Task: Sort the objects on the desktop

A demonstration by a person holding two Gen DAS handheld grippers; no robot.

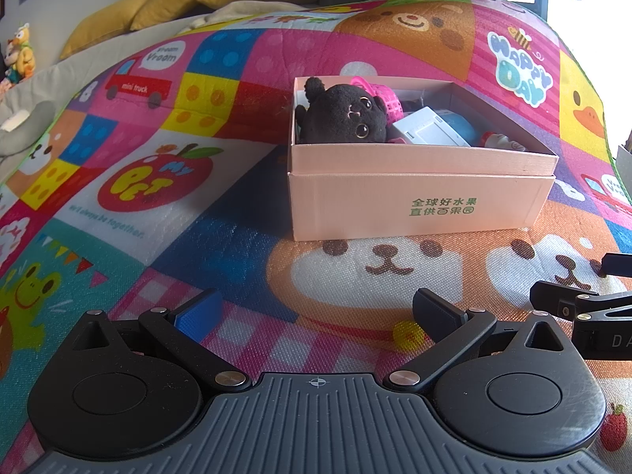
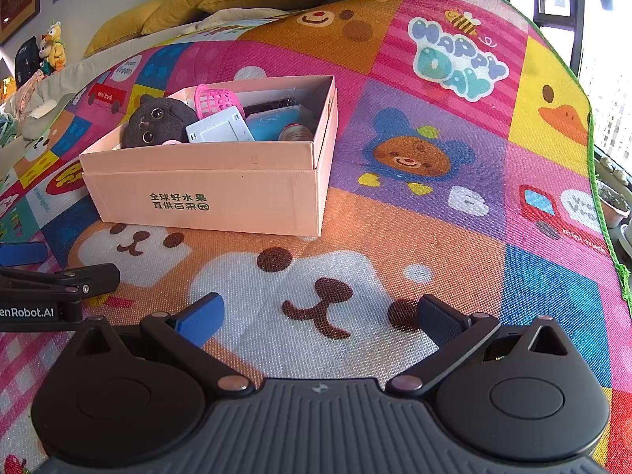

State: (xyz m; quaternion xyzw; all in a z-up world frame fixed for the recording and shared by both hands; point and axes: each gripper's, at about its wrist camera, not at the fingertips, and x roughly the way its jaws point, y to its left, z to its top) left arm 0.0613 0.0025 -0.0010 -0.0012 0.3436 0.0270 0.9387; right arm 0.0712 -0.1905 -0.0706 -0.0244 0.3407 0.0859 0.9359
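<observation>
Hovering low over the cartoon play mat (image 1: 221, 237), my left tool (image 1: 316, 310) has its jaws spread wide with nothing between them, and my right tool (image 2: 322, 318) is just as wide and just as empty beside it. Both sit near the mat's front part, over the printed bear faces, well short of the pink cardboard box (image 1: 414, 205) that stands ahead on the mat. All the loose things I can see lie inside that box: a black plush toy (image 1: 343, 116) at its left end, a pink plastic basket (image 1: 385, 98) tucked behind the toy, a white flat device (image 1: 430, 128) leaning in the middle, a blue case (image 2: 272, 124) behind it, and a small white bottle (image 1: 501, 142) toward the right end. Yellow cushions (image 2: 205, 0) lie beyond the far edge of the mat.
</observation>
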